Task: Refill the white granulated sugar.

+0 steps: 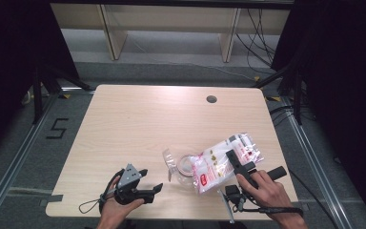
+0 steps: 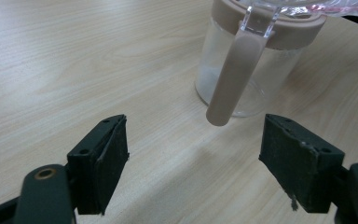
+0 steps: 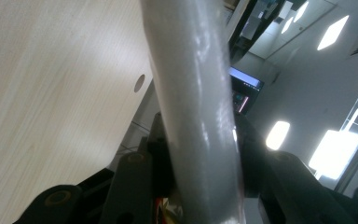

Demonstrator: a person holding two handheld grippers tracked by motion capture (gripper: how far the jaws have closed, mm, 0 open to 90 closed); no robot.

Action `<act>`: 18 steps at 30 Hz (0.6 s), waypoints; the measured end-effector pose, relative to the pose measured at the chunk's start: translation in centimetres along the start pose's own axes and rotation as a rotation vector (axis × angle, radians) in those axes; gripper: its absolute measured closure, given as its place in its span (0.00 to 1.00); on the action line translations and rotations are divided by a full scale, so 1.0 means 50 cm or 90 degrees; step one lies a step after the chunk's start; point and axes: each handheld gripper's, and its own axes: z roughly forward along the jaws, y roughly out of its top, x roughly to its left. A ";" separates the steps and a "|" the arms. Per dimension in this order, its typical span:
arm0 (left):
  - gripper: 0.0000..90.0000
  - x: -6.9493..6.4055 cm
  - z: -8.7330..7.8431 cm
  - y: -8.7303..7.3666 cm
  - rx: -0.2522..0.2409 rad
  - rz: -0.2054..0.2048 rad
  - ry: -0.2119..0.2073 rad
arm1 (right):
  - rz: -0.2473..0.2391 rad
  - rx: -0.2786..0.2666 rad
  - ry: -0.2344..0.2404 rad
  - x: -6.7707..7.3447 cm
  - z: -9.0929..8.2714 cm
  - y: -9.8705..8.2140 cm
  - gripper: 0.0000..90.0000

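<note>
A clear glass jar with a beige lid and a hanging beige strap stands on the wooden table, right of centre near the front. A clear plastic bag with red print lies over the jar's right side. My right gripper is shut on a fold of this bag, which runs up between its jaws. My left gripper rests low near the front edge, left of the jar. In the left gripper view it is open, jaws wide apart, with the jar just ahead.
A round cable hole sits in the table's far right part. Beyond the table stand wooden shelf legs and loose cables on the floor. A "5" mark is taped on the floor at left. Black curtains flank both sides.
</note>
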 end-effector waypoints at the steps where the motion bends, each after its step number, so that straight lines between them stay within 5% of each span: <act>1: 0.25 -0.001 0.001 -0.001 -0.003 -0.006 0.004 | -0.001 0.001 -0.001 0.000 0.000 0.000 0.74; 18: 0.25 -0.002 0.001 0.000 -0.004 -0.004 0.000 | -0.007 -0.023 -0.014 0.000 0.000 -0.005 0.75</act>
